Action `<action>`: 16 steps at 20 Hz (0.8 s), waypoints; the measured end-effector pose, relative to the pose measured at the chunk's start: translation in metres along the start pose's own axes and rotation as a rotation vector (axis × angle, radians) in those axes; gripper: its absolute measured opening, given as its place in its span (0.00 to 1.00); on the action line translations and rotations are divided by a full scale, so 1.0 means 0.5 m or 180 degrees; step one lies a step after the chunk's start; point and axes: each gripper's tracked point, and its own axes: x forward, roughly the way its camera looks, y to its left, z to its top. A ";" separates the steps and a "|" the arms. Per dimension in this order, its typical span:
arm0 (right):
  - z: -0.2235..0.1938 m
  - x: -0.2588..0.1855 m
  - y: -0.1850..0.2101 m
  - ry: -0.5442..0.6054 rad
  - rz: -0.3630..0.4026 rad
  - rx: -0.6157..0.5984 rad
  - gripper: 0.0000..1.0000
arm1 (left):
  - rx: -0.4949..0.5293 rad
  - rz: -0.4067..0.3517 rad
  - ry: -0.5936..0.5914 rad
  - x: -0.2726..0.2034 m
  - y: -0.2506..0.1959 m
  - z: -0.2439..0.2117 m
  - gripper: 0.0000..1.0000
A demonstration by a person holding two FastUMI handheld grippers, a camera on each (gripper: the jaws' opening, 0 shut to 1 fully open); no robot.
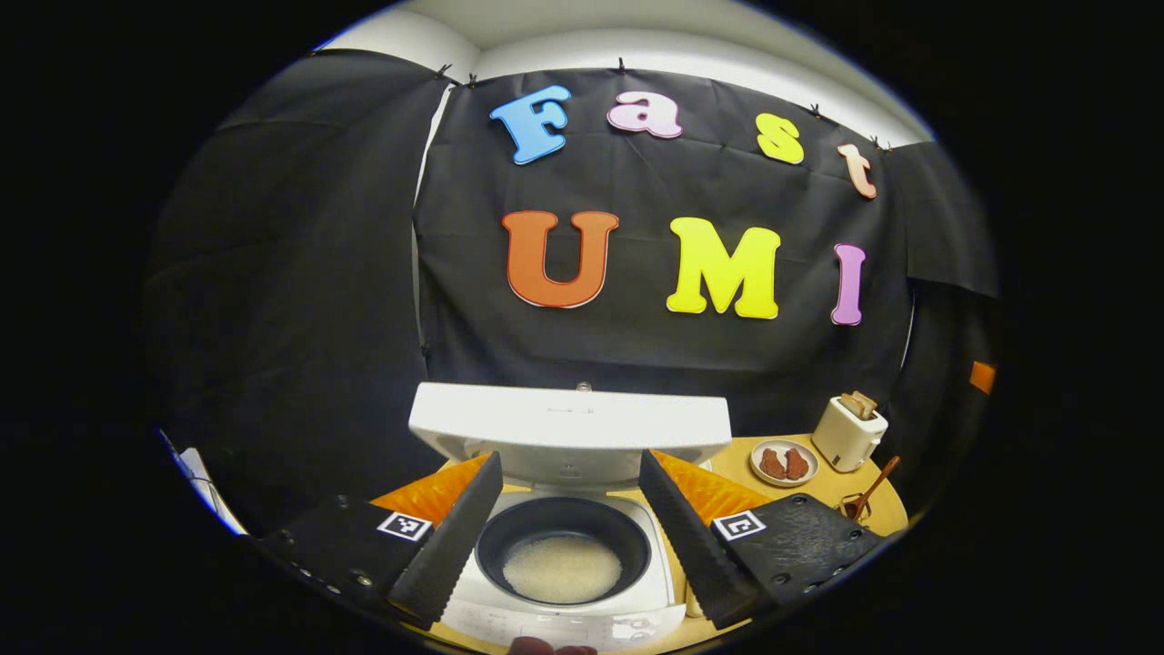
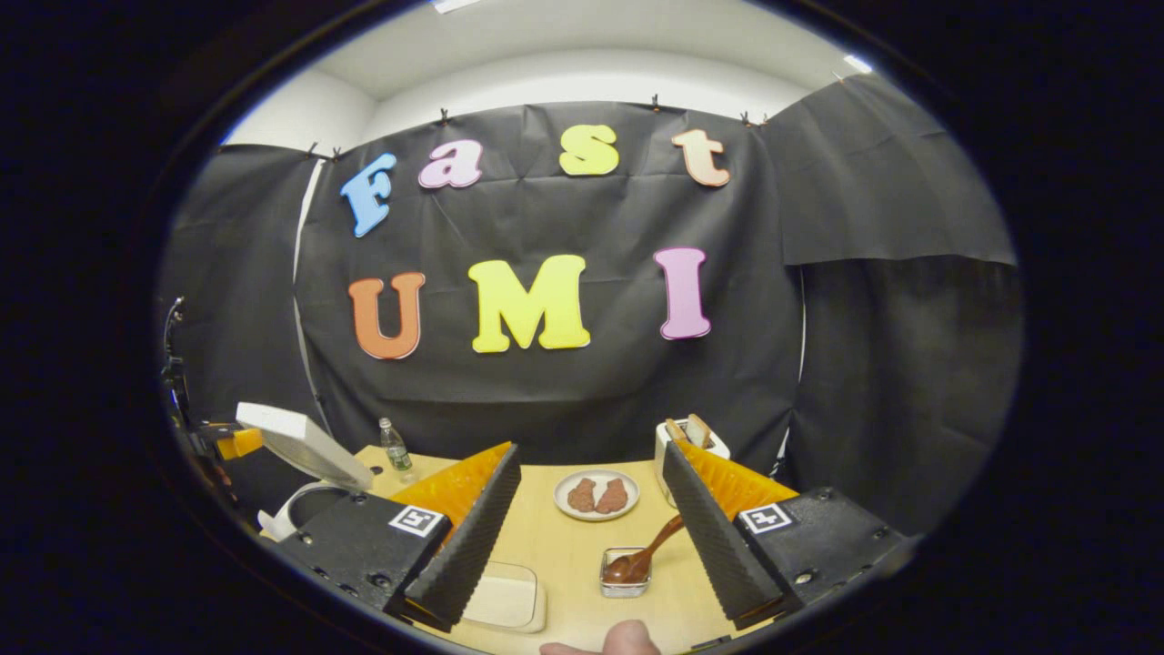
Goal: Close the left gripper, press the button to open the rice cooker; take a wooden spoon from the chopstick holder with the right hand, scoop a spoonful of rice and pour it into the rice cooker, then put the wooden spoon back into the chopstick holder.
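A: Where's the rice cooker (image 1: 564, 546)?
B: Bottom centre of the left gripper view, lid (image 1: 569, 423) up, rice in the pot, framed by the left gripper (image 1: 568, 532), whose fingers are spread apart.
A: And the wooden spoon (image 2: 647, 555)?
B: Lower centre of the right gripper view, leaning in the chopstick holder (image 2: 626, 573), between the wide-apart fingers of the right gripper (image 2: 582, 537).
A: Any readable writing?
B: None I can make out. Pale wooden table (image 2: 564, 537); beyond it, a plate (image 2: 597, 494), a toaster (image 2: 691, 441) and the black cloth wall.
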 end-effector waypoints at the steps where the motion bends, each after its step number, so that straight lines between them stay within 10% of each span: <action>1: 0.001 -0.002 -0.005 -0.0001 0.0003 0.0018 0.96 | -0.0004 -0.0017 -0.0036 -0.003 -0.008 0.004 0.97; 16: -0.132 0.049 -0.127 0.0322 -0.0067 0.0175 1.00 | -0.0092 -0.0005 -0.0308 -0.099 -0.113 0.052 0.97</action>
